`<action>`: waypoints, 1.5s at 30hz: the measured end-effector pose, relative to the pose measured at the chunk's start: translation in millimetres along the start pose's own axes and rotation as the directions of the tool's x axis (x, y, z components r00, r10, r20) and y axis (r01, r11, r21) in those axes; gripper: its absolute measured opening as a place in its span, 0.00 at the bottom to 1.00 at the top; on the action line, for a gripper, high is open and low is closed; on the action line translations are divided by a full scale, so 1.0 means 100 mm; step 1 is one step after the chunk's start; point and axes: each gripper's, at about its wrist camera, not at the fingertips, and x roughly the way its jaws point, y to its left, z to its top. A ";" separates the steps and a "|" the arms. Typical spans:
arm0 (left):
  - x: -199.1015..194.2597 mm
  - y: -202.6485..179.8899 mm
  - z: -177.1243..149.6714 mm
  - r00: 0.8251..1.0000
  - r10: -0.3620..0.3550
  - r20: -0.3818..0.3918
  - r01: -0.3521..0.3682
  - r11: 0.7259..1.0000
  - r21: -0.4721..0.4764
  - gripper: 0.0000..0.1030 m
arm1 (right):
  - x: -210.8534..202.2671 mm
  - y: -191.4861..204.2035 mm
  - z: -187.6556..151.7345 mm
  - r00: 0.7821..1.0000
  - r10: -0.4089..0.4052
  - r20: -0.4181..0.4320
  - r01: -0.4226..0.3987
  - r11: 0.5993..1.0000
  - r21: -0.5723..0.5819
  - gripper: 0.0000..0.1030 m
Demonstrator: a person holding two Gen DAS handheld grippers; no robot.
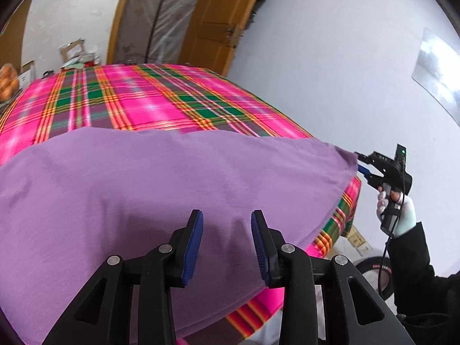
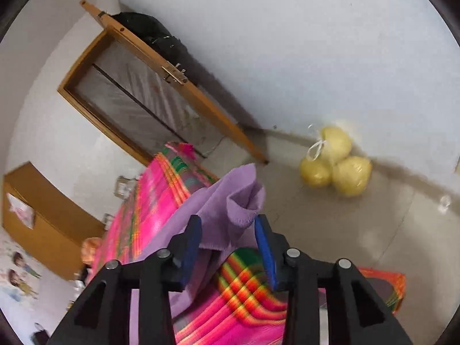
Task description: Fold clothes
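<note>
A purple garment [image 1: 149,189] lies spread over the near part of a table covered in pink and green plaid cloth [image 1: 138,97]. My left gripper [image 1: 227,230] hovers just over the garment's near edge, jaws open, with a low pucker of fabric between the pads. At the right edge my right gripper [image 1: 360,163], held by a white-gloved hand [image 1: 402,210], sits at the garment's right corner [image 1: 346,158]. In the right wrist view that purple corner [image 2: 238,201] curls loosely between the spread fingers of the right gripper [image 2: 228,244]. The pads do not press on it.
The table's right edge [image 1: 349,198] drops to the floor beside the gloved hand. A bag of yellow round fruit [image 2: 335,161] sits on the floor by the wall. A wooden door [image 1: 218,23], cardboard boxes [image 1: 73,51], a wooden cabinet [image 2: 43,215] and a tyre [image 1: 373,276] surround the table.
</note>
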 end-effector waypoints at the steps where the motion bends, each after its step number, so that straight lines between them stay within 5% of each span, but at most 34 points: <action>1: 0.01 -0.02 0.00 1.000 -0.004 -0.003 0.004 1.000 0.005 0.35 | 0.05 0.00 0.01 1.000 0.021 -0.001 -0.021 1.000 0.016 0.46; 8: 0.09 -0.05 0.00 1.000 -0.012 -0.020 0.012 1.000 -0.002 0.35 | 0.29 -0.12 0.09 0.991 0.132 -0.038 -0.125 0.979 0.159 0.52; 11: 0.11 -0.05 0.00 1.000 -0.012 -0.023 0.012 1.000 -0.004 0.35 | 0.32 -0.08 0.11 0.985 0.170 -0.012 -0.167 0.977 0.135 0.51; 12: 0.13 -0.06 0.00 1.000 -0.011 -0.025 0.011 1.000 -0.003 0.35 | 0.36 -0.07 0.11 0.990 0.135 -0.031 -0.130 0.984 0.124 0.39; 13: 0.13 -0.06 0.00 1.000 -0.012 -0.027 0.012 1.000 -0.001 0.35 | 0.39 -0.05 0.11 0.994 0.095 -0.051 -0.089 0.990 0.112 0.16; 16: 0.14 -0.07 0.00 0.999 -0.016 -0.031 0.016 1.000 0.002 0.35 | 0.46 -0.02 0.15 0.996 0.045 -0.075 -0.037 0.994 0.106 0.07; 25: 0.11 -0.15 0.05 1.000 -0.022 -0.017 0.022 1.000 0.016 0.35 | 0.10 0.63 0.69 0.984 0.162 0.077 -0.156 0.985 -0.075 0.05; 28: 0.14 -0.19 0.05 0.999 -0.032 -0.025 0.032 0.999 0.024 0.35 | 0.10 0.37 0.76 0.989 0.115 0.088 -0.112 0.993 -0.028 0.05; 35: 0.25 -0.21 0.01 0.997 -0.046 -0.064 0.048 0.999 0.024 0.35 | 0.50 -0.50 0.60 0.998 -0.018 -0.058 0.026 0.989 0.148 0.05; 40: 0.30 -0.26 -0.04 0.995 -0.054 -0.088 0.057 0.998 0.030 0.35 | 0.49 -0.70 0.58 0.982 -0.177 -0.060 0.184 0.972 0.147 0.18; 45: 0.32 -0.37 -0.06 0.993 -0.067 -0.101 0.074 0.995 0.066 0.35 | 0.12 -0.31 0.37 1.000 -0.019 0.020 0.018 1.000 0.010 0.28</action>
